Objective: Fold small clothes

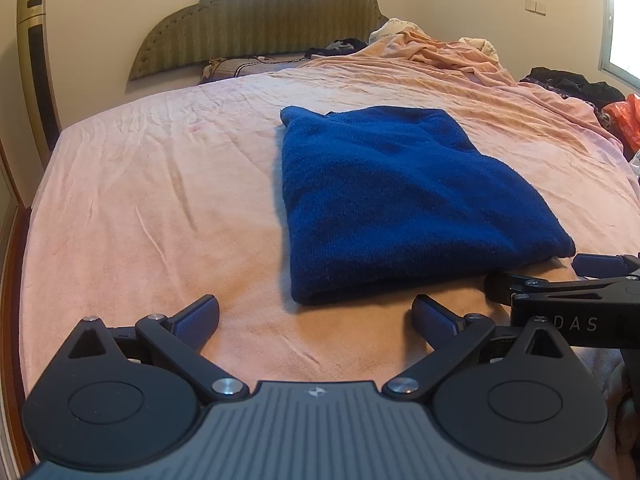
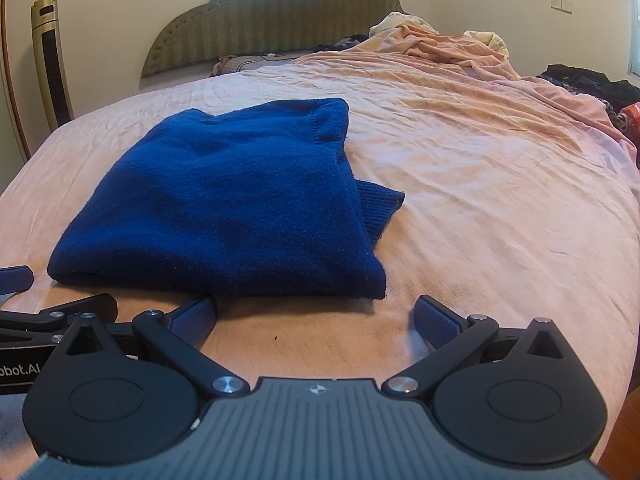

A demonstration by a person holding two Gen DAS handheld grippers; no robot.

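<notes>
Left wrist view: folded blue sweater (image 1: 384,200) lies on the bed (image 1: 160,184), long axis running near to far, just beyond and right of the wide-open, empty left gripper (image 1: 316,320); the right gripper (image 2: 316,320), equally open and empty, faces its near-right corner.

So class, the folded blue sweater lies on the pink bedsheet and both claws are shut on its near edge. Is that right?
Not quite. Both wrist views show the left claw and right claw open, holding nothing, just short of the sweater. It does lie folded on the pink bedsheet.
</notes>
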